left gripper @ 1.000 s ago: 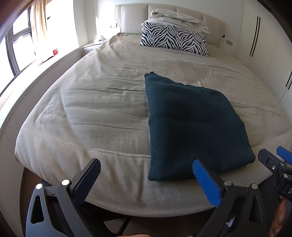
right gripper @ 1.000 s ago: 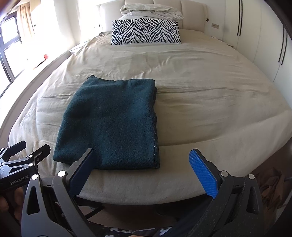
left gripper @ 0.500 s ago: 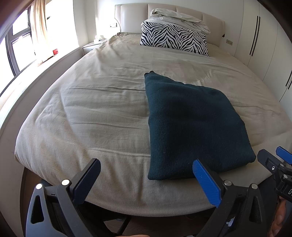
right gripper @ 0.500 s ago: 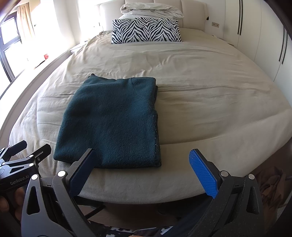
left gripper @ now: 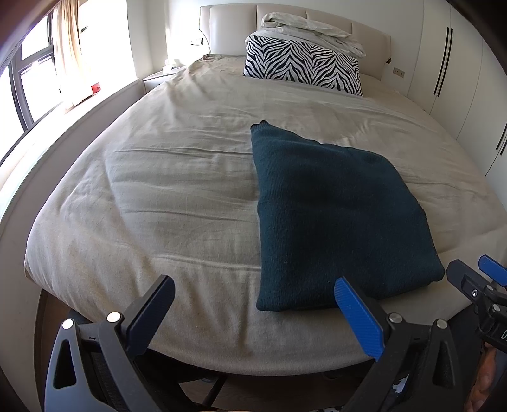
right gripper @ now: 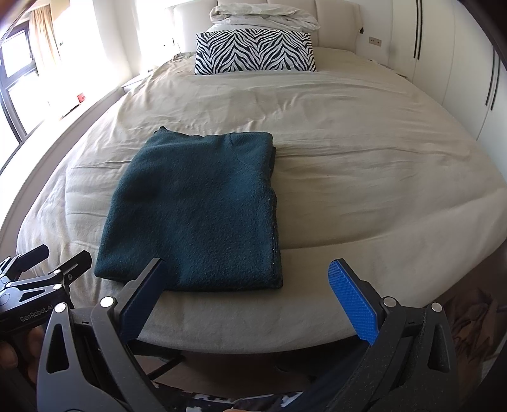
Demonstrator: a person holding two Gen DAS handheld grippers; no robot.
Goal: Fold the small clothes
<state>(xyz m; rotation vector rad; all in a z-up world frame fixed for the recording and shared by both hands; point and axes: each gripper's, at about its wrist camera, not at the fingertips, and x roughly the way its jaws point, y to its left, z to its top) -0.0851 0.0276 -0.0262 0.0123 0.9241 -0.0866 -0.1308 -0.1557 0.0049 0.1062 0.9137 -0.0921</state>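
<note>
A dark teal knitted garment (left gripper: 332,215) lies folded into a flat rectangle on the beige bed cover (left gripper: 174,190), near the foot of the bed. It also shows in the right wrist view (right gripper: 196,215). My left gripper (left gripper: 253,301) is open and empty, held at the foot edge, left of the garment's near corner. My right gripper (right gripper: 250,288) is open and empty, just in front of the garment's near edge. Each gripper shows at the edge of the other's view: the right one (left gripper: 478,279), the left one (right gripper: 47,263).
A zebra-striped pillow (left gripper: 304,69) and a bunched white duvet (left gripper: 313,28) lie at the padded headboard. White wardrobe doors (left gripper: 459,63) run along the right side. A window with a curtain (left gripper: 66,50) and a low ledge run along the left.
</note>
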